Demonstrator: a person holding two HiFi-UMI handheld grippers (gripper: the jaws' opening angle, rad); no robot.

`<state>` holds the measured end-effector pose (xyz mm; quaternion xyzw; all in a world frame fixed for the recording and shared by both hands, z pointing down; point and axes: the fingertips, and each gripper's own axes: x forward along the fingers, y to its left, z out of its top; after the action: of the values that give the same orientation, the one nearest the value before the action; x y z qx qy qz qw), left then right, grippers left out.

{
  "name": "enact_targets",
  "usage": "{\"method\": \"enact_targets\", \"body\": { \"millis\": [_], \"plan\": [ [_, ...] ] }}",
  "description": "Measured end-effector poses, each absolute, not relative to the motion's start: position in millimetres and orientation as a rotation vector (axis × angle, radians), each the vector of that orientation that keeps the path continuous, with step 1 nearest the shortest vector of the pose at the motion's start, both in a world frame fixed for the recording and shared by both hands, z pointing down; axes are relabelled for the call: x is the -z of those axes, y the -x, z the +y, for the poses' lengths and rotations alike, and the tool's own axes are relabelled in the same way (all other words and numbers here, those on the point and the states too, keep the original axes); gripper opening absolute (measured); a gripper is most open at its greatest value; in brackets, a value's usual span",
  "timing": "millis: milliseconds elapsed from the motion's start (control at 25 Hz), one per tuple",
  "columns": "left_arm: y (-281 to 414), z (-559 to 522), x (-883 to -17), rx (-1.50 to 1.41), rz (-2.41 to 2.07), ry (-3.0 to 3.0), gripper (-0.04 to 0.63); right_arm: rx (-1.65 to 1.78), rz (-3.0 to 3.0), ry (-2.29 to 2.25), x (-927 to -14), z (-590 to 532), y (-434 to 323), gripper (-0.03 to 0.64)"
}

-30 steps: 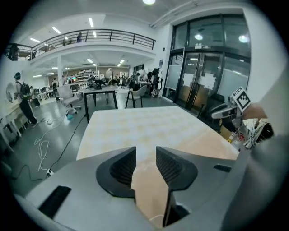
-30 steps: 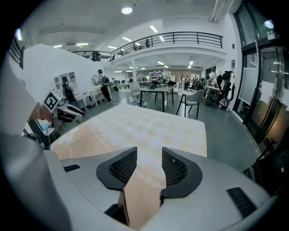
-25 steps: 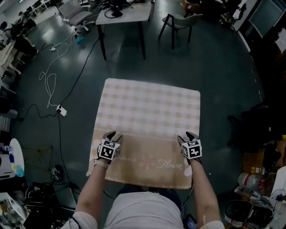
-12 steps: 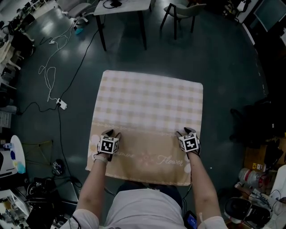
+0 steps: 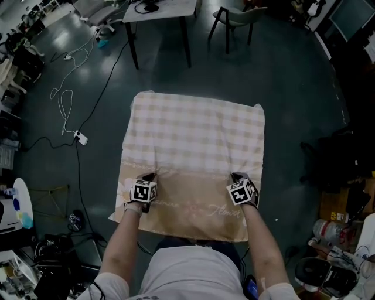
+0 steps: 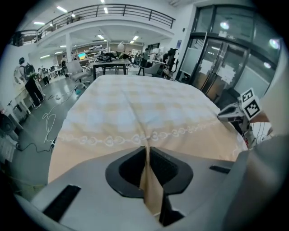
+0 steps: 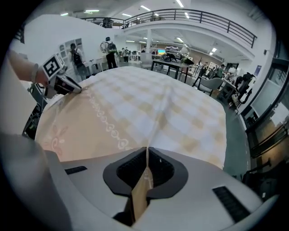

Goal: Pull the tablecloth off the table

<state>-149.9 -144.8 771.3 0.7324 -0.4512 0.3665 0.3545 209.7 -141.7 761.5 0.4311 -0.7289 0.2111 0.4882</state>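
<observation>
Beige-checked tablecloth (image 5: 196, 140): spread over table, hiding it, near hem toward me. My left gripper (image 5: 147, 177): jaws closing, cloth fold pinched between pads. My right gripper (image 5: 236, 176): jaws clamped on second fold. Beyond: desk (image 5: 161, 12), chair (image 5: 234, 17), floor cable (image 5: 64, 108).

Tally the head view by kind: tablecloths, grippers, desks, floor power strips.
tablecloth: 1
grippers: 2 (left gripper, fingers closing with a fold of the cloth between them; right gripper, shut on a fold of it)
desk: 1
power strip: 1
Total: 5
</observation>
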Motion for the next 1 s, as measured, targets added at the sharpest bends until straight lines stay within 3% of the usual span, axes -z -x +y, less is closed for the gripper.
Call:
{"method": "enact_targets", "body": {
  "millis": [200, 1000],
  "plan": [
    [140, -128, -772, -0.828, -1.129, -1.849, 0.014, -0.508, -1.758, -1.027, -762, -121, -203, 0.032],
    [92, -48, -779, -0.906, -0.889, -1.932, 0.012, -0.625, -1.856, -0.818, -772, 7, -126, 0.028]
  ]
}}
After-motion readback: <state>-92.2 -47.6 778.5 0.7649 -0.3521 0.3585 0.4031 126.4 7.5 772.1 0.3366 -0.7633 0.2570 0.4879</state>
